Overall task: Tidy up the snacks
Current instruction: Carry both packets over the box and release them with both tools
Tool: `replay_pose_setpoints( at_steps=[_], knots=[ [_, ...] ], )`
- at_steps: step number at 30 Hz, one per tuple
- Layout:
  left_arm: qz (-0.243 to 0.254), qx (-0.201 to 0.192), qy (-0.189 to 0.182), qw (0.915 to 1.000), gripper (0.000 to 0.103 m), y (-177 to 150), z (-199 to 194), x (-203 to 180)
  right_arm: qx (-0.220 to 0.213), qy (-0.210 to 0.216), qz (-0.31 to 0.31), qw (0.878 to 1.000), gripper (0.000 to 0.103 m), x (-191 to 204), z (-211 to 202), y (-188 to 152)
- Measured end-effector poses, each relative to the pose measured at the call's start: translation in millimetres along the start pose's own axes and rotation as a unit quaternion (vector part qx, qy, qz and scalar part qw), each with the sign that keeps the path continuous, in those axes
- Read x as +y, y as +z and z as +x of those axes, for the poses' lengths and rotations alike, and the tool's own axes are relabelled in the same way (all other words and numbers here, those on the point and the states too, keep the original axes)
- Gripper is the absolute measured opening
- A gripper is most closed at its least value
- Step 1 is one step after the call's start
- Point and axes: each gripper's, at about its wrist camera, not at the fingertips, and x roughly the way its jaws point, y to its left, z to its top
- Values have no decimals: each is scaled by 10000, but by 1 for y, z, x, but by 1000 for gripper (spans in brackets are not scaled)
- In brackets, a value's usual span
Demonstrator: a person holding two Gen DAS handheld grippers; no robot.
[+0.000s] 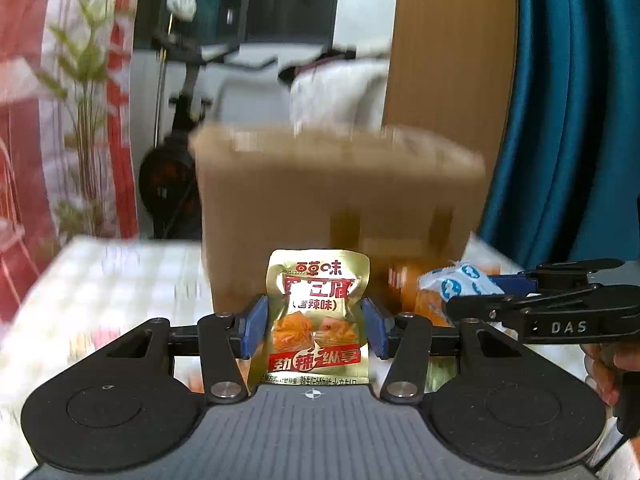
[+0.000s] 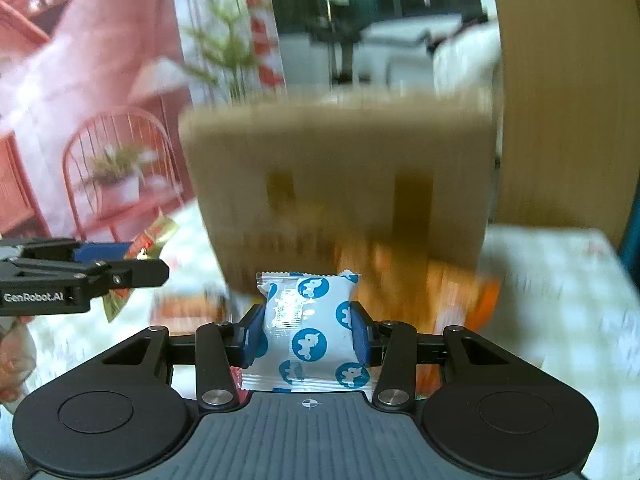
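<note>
My left gripper (image 1: 316, 326) is shut on a gold snack packet (image 1: 318, 312) with red print, held upright above the table. My right gripper (image 2: 308, 338) is shut on a white snack packet with blue round marks (image 2: 310, 328). The right gripper and its white packet (image 1: 460, 284) show at the right of the left wrist view. The left gripper with the gold packet (image 2: 150, 240) shows at the left of the right wrist view. A brown cardboard box (image 1: 336, 208) stands just beyond both grippers; it also fills the middle of the right wrist view (image 2: 340, 184).
Orange snack packets (image 2: 452, 300) lie blurred at the foot of the box on the checked tablecloth (image 1: 104, 280). A tall cardboard panel (image 1: 448, 60) and a blue curtain (image 1: 572, 120) stand behind at the right. A plant (image 1: 88, 80) stands at the left.
</note>
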Motion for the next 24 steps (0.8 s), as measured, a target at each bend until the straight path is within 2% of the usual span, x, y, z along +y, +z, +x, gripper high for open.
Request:
replay_pose_setpoints(
  at_steps=[5, 10, 13, 17, 24],
  knots=[
    [47, -495, -7, 9988, 54, 54, 6, 0, -672, 55, -256, 9974, 41, -13, -11, 64],
    [95, -896, -37, 9959, 54, 101, 30, -9, -948, -203, -537, 9938, 41, -36, 6, 116],
    [14, -887, -32, 9961, 54, 125, 60, -14, -905, -398, -534, 9937, 41, -53, 30, 137],
    [-16, -725, -18, 9974, 54, 141, 96, -22, -749, -583, -545, 9940, 41, -64, 58, 149],
    [39, -366, -87, 9993, 58, 142, 129, -20, -412, -750, -478, 9952, 42, -70, 87, 137]
  ],
)
